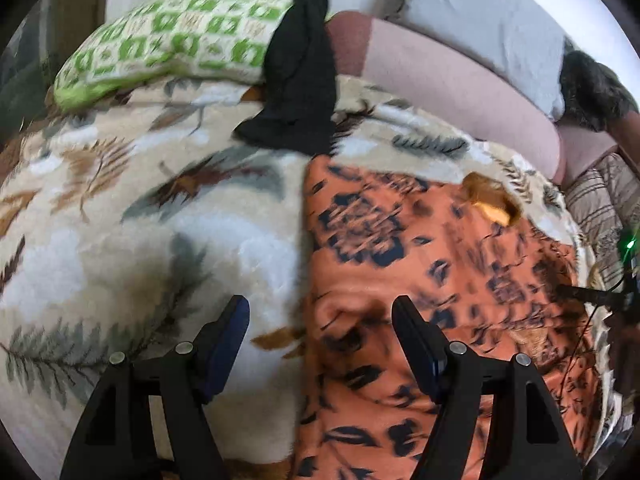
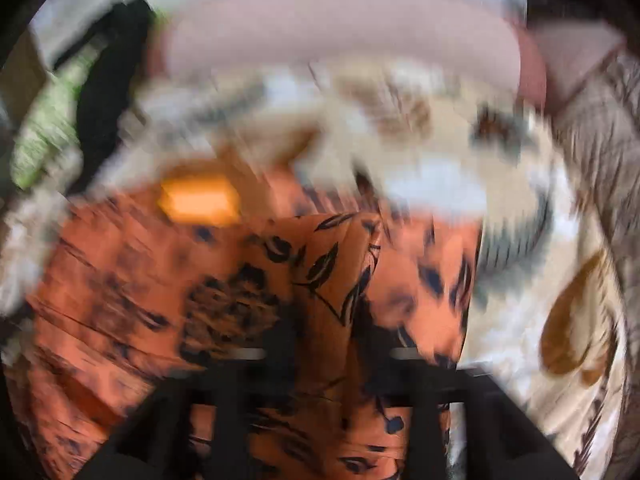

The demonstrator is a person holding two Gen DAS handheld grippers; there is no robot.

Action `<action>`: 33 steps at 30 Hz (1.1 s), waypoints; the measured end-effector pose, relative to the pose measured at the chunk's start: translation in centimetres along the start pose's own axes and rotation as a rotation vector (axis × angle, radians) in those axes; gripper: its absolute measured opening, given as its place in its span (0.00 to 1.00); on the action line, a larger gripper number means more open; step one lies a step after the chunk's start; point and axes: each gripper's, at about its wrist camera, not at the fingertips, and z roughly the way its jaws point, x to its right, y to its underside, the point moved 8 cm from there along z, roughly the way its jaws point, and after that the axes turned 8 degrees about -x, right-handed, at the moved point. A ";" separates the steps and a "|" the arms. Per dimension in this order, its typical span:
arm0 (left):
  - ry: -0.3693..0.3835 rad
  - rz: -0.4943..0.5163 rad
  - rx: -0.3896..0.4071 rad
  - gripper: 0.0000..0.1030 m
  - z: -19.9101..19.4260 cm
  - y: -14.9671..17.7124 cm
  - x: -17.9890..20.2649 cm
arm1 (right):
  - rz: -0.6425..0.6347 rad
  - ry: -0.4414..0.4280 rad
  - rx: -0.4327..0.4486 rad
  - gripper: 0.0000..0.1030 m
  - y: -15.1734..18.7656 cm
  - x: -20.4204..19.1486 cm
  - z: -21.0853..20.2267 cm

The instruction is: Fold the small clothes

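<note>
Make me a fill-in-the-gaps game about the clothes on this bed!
1. The cloth with dark flowers is coloured ____.
2. The pillow has a white and ____ pattern.
3. The garment draped over that pillow is ____.
4. The left gripper has its jaws ____, nothing between them.

Missing words: orange; green; black; open

Leaf-print blanket (image 1: 120,220) — green patterned pillow (image 1: 172,36) and pink bolster (image 1: 460,80) behind.

right view: motion-blurred throughout
right gripper (image 2: 324,344): fingers smeared, jaw state unreadable
garment (image 1: 420,280): bottom edge cut off
black cloth (image 1: 300,60): top cropped
blanket (image 1: 140,220): partly covered by the garment
</note>
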 end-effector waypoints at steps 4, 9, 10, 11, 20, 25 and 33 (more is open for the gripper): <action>-0.026 0.060 0.038 0.74 -0.1 -2.1 1.7 | 0.117 -0.086 0.106 0.74 0.5 1.5 -2.6; -0.201 0.087 -0.100 0.76 5.3 -2.0 1.0 | 0.178 -0.437 0.184 0.76 -2.0 -0.5 -6.6; -0.214 0.087 -0.097 0.77 6.0 -1.8 0.8 | 0.188 -0.539 0.156 0.76 -2.4 -1.3 -6.1; -0.215 0.082 -0.081 0.78 5.9 -1.9 0.8 | 0.198 -0.590 0.132 0.77 -2.6 -1.6 -5.2; -0.228 0.058 -0.047 0.82 3.4 -1.8 0.2 | 0.288 -0.633 0.165 0.89 0.0 -0.8 -5.0; -0.124 -0.018 -0.130 0.84 3.4 -1.2 -1.3 | 0.350 -0.493 0.072 0.86 2.2 0.8 -3.9; 0.045 -0.049 -0.061 0.84 -7.2 6.9 -3.3 | 0.279 -0.422 0.229 0.86 12.8 4.2 -13.6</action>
